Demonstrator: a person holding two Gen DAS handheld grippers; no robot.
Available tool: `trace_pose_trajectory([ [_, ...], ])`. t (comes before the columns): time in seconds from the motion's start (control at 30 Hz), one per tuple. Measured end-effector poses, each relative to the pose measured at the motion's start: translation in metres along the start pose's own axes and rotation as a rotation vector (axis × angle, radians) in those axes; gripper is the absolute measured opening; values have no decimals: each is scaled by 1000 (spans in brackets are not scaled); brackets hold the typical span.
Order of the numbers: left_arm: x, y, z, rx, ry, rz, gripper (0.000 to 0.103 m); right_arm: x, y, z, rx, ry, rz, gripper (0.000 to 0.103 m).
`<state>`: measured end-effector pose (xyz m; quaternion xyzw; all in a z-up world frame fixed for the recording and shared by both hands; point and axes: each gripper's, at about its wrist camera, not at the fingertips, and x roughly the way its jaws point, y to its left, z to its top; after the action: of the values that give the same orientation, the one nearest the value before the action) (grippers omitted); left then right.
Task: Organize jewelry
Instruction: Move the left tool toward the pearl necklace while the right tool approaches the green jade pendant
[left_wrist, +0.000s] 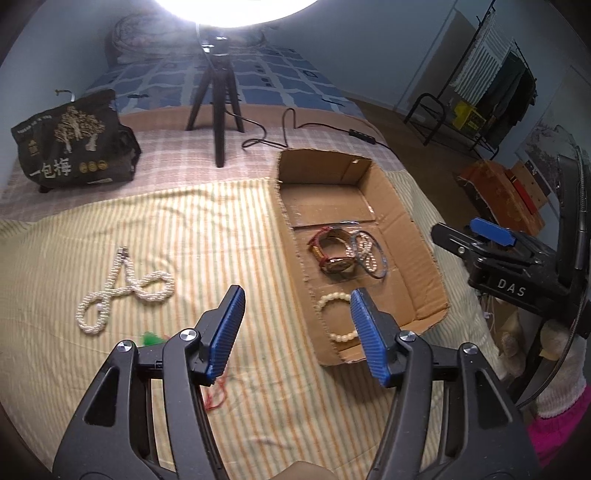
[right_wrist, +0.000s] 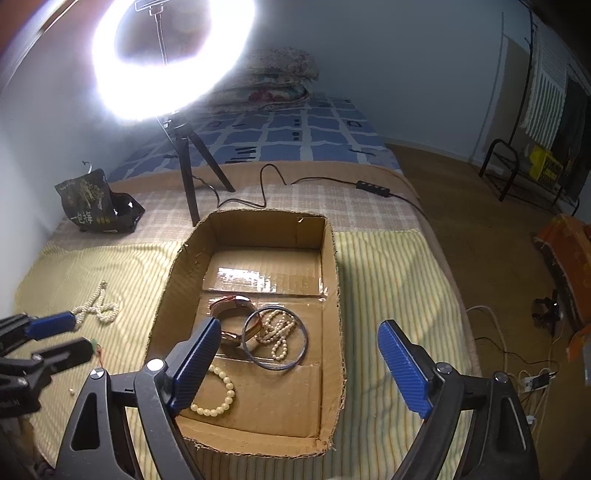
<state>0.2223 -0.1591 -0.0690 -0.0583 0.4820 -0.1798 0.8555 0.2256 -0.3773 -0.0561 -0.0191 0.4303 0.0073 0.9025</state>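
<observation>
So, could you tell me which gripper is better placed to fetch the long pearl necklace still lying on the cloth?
Left. The pearl necklace lies outside the cardboard box, on the left gripper's side, and its jaws stand open and empty. The right gripper hangs over the box, farther away.

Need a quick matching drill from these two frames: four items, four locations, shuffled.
Items:
1. bead bracelet
2. pearl necklace
3. snack bag
4. watch

Locations:
A. on the plaid cloth, far left
B. near end of the box
C. on the striped cloth, outside the box
D. mid-box, beside the blue bangle

Pairs: 1-B, 2-C, 3-A, 4-D
</observation>
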Motion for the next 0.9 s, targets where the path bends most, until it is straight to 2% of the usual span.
trace_pose_trajectory([
  [0.2, -12, 27, -1, -18, -11, 37, 61, -3, 5, 1, 25, -5, 46, 91],
  [0.5, -36, 77, -5, -56, -39, 104, 61, -15, 26, 2, 18, -25, 88, 82],
  [0.77, -58, 118, -10, -109, -64, 144, 61, -34, 63, 2, -45, -110, 96, 82],
  [0.9, -66, 138, -14, -149, -61, 163, 61, -38, 89, 3, -94, -116, 120, 82],
])
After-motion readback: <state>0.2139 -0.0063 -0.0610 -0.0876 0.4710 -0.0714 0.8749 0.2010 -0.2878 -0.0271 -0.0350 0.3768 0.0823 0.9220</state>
